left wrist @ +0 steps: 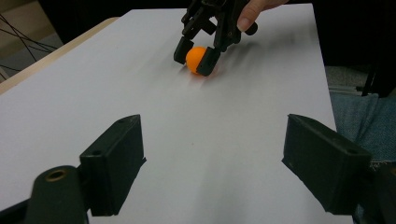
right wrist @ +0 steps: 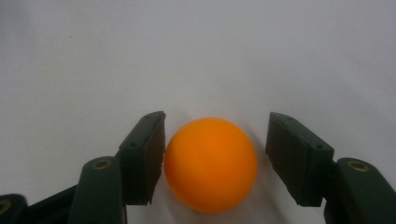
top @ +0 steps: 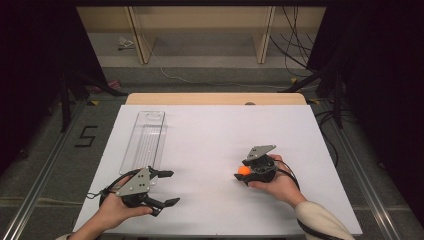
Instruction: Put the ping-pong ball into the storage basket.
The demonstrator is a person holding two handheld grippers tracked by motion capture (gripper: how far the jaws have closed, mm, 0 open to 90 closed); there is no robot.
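Place: a lab or test room set up for recording.
Table: a white sheet laid over a wooden top, standing alone in the room.
Floor: grey carpet with metal rails along both sides and a "5" marked in tape.
Surroundings: black curtains left and right, loose cables, a bare wooden frame behind.

A clear plastic tray lies lengthwise on the white table, near its left edge.

Right hand-held gripper w/ jaws astride orange ball.
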